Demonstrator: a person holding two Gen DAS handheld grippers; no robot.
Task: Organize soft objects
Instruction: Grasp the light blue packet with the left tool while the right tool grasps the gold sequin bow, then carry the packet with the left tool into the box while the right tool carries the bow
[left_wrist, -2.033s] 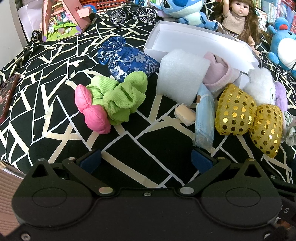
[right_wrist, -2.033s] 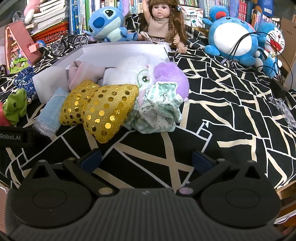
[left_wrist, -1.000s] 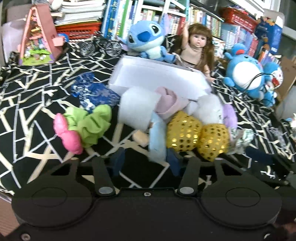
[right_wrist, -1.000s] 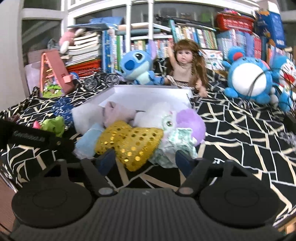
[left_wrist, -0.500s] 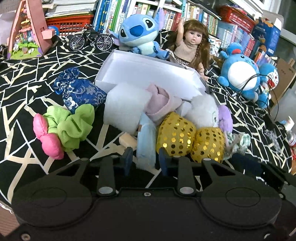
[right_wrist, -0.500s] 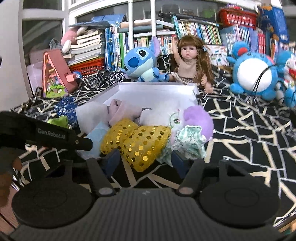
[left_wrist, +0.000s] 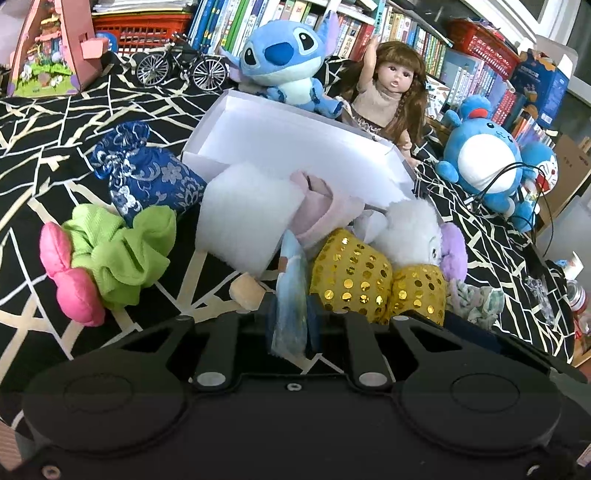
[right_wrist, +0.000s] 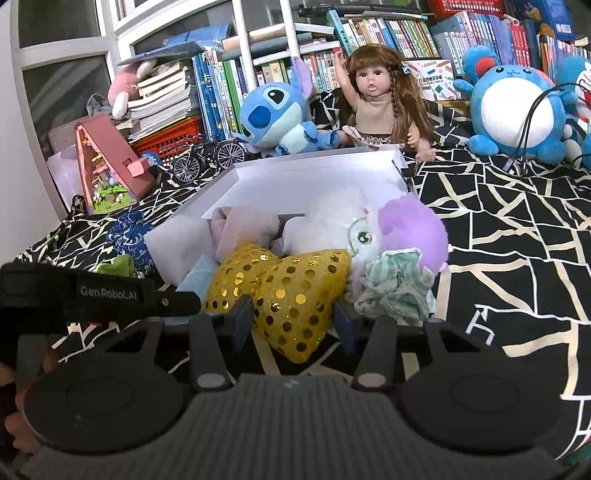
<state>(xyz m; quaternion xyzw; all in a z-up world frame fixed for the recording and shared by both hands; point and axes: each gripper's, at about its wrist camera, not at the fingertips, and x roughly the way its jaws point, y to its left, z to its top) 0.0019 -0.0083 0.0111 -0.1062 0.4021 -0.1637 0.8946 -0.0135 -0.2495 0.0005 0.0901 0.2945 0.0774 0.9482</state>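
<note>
A heap of soft things lies on the black patterned cloth in front of an open white box (left_wrist: 288, 136). My left gripper (left_wrist: 291, 319) is closing, and its pads press on a thin light blue pack (left_wrist: 293, 284) standing on edge between them. Beside it lie two gold sequined pouches (left_wrist: 351, 280), a white foam block (left_wrist: 247, 214), a pink cloth (left_wrist: 325, 210) and a white plush with a purple ear (left_wrist: 410, 229). My right gripper (right_wrist: 293, 323) is closing too, with the nearer gold sequined pouch (right_wrist: 291, 288) between its pads, which touch its sides. A mint scrunchie (right_wrist: 399, 284) lies just to the right.
To the left lie a green scrunchie (left_wrist: 122, 251), a pink plush piece (left_wrist: 70, 280), a blue brocade pouch (left_wrist: 147, 177) and a small beige pad (left_wrist: 245, 290). Behind the box sit a blue plush (left_wrist: 280, 55), a doll (left_wrist: 388, 88), a model bicycle (left_wrist: 177, 66) and books. Cables (left_wrist: 517, 177) cross a round blue plush.
Both pairs of jaws have narrowed. The left one has come onto the light blue pack and the right one onto the gold sequined pouch, and both grippers have moved in closer to the heap.
</note>
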